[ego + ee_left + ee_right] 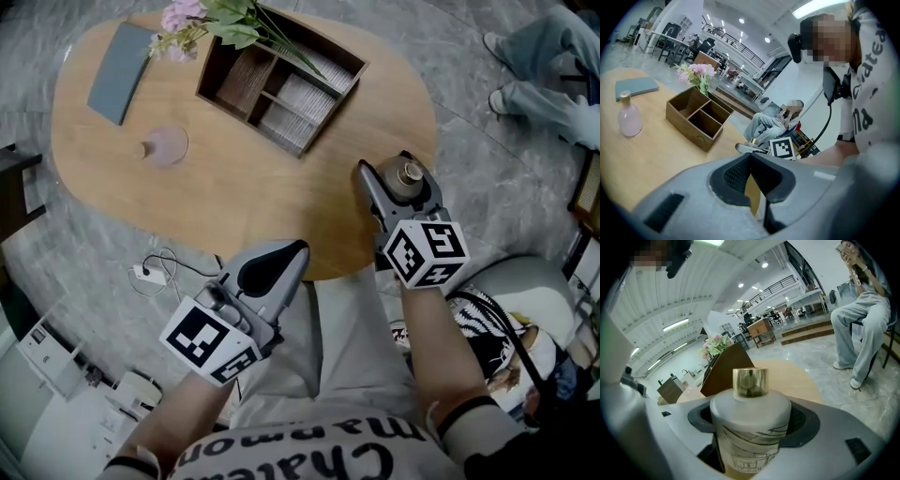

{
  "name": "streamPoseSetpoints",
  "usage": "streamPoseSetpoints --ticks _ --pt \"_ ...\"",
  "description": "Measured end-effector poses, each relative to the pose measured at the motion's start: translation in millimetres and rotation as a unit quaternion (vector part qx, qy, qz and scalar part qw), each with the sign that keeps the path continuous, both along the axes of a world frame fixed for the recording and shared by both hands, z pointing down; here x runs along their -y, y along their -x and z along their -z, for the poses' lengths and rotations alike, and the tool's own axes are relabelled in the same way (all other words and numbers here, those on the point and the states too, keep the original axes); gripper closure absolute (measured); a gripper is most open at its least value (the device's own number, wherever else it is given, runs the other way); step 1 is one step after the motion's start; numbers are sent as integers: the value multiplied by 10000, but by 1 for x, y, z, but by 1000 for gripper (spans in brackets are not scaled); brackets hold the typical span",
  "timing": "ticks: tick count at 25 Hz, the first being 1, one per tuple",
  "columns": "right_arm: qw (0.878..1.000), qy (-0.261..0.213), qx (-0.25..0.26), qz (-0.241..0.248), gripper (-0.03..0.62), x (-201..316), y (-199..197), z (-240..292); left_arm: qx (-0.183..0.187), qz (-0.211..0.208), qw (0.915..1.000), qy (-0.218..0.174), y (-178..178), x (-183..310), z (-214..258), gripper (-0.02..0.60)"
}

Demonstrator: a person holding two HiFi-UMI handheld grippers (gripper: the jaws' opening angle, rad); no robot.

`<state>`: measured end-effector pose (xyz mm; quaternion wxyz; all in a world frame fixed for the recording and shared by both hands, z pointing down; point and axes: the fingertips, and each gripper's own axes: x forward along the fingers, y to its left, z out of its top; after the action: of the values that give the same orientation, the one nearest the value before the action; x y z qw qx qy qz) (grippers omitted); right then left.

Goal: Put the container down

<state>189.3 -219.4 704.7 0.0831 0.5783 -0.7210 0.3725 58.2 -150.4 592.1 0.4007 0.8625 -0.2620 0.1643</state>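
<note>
Standing upright in the clamped jaws of the right gripper [405,184], the container [750,418] was over the table's [234,211] near edge, while the left gripper [287,257] was closed and empty.

Oval wooden table [234,202] bears box [281,80]; pink bottle [166,145]; book [119,59].

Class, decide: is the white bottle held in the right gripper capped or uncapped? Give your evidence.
Capped. The bottle has a gold cap seated on its neck.
</note>
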Motion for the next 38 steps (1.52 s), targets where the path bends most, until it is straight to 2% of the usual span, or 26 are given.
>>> streamPoseSetpoints --ticks 8,12,19,26,32,38 --pt "9990 -247 -370 103 255 -9 7 -1 -44 77 9999 83 18 -15 -3 568" --pt "9988 -256 -411 122 255 -10 8 -2 -81 158 9998 64 24 -19 -1 568" --pt "9946 -220 -836 579 255 -20 15 -8 -73 376 9993 45 41 -23 2 568" --pt "9919 -152 -1047 702 255 -22 19 -11 -142 471 9988 -6 47 -24 13 568" --pt "9828 56 -1510 1063 253 -26 30 -19 -233 525 9983 76 51 -31 16 567" --pt "9756 147 -1851 1169 253 -29 35 -25 -243 619 9978 7 64 -28 21 568"
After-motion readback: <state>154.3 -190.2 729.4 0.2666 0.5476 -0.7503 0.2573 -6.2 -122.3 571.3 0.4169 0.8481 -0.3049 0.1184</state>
